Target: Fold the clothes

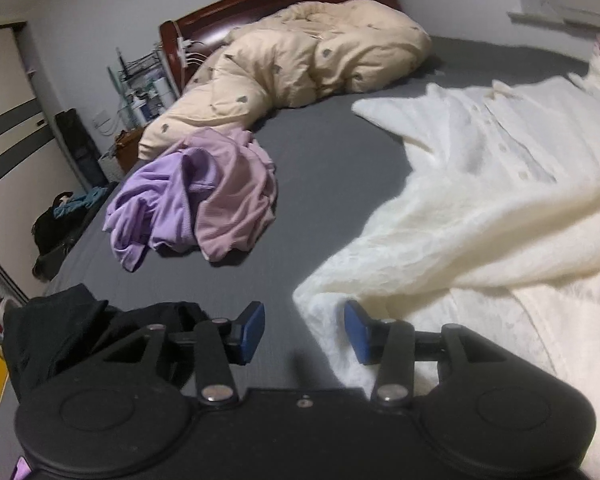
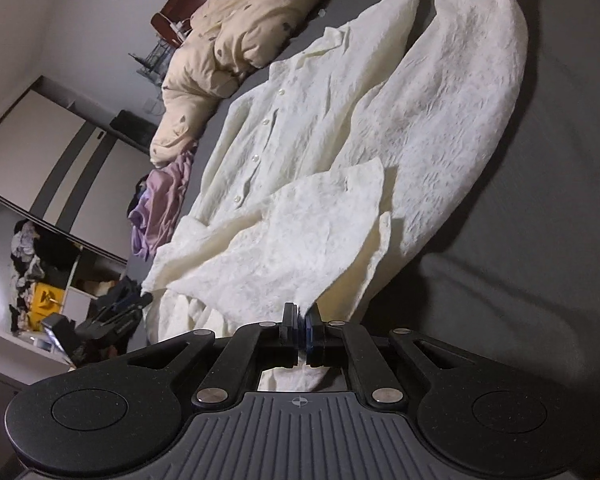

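I have the white shirt [image 2: 300, 128] spread button-side up on the grey bed [image 2: 520, 240], its collar at the far end and its hem toward me, so its long axis runs from near to far, leaning a little right as it goes. My right gripper [image 2: 299, 322] sits at the near hem, jaws pinched together on a corner of the white cloth, with a flap of it folded up and over just beyond the pads. My left gripper [image 1: 305, 330] stands part open with nothing between its blue pads [image 1: 253, 326]; only bare grey sheet shows in the gap, and the near left edge of the shirt lies just to the right of it, close by the right pad. So the shirt lies ahead and to the right of my left gripper, and ahead and slightly left of my right one. I judge the right hand to be the nearer and the one already engaged, while the left must shift right to take the other hem corner. The purple clothes [image 1: 192, 196] lie well apart, far left.
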